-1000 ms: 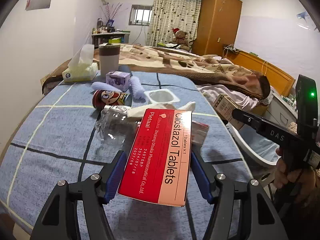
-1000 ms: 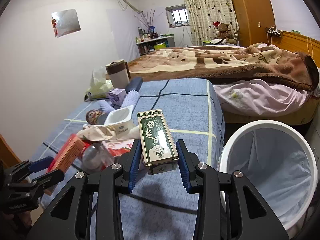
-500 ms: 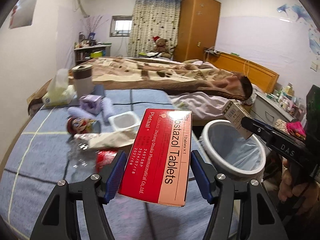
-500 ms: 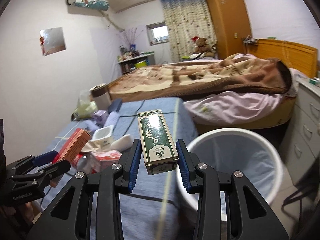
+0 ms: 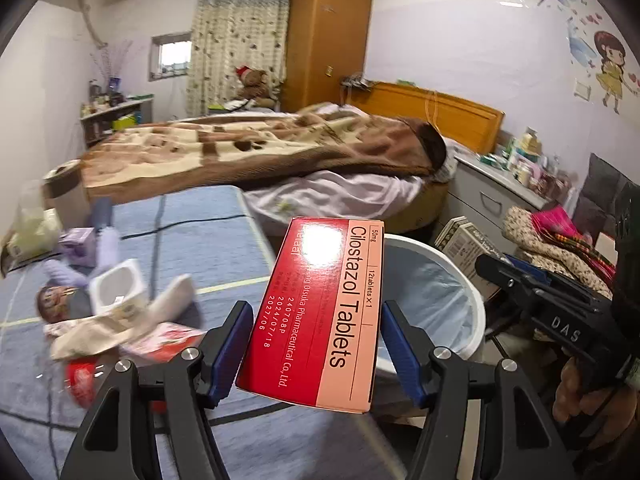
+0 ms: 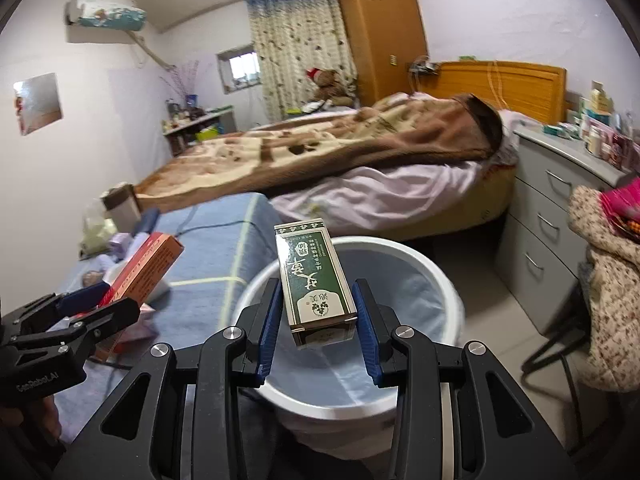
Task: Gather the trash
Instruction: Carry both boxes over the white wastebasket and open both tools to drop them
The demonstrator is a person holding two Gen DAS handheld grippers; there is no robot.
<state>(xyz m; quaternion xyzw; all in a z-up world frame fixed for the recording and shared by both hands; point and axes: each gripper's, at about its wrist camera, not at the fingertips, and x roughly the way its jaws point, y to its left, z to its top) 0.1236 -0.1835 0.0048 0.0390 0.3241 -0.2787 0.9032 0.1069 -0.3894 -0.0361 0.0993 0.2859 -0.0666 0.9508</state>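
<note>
Landmark: we place everything against the white bin (image 6: 448, 280) beside the blue-covered bed (image 5: 192, 236).
Left gripper (image 5: 316, 354): we hold the red tablet box (image 5: 320, 312) clamped between the blue pads, near the bin's bed-side rim.
Right gripper (image 6: 318, 330): we grip the green carton (image 6: 316, 280) at a narrower span, directly above the bin's mouth.
Change: a second ago both boxes hung over the bedspread with the bin off to the side; now we have swung both across, so the bin fills the space behind them.
Meaning: we judge the carry nearly done, with letting go as the next move, the green carton first since it sits squarely over the opening.
Remaining trash: wrappers (image 5: 120, 328), a white tub (image 5: 114, 290) and a small can (image 5: 54, 304) lie on the bed, well away from the bin.
</note>
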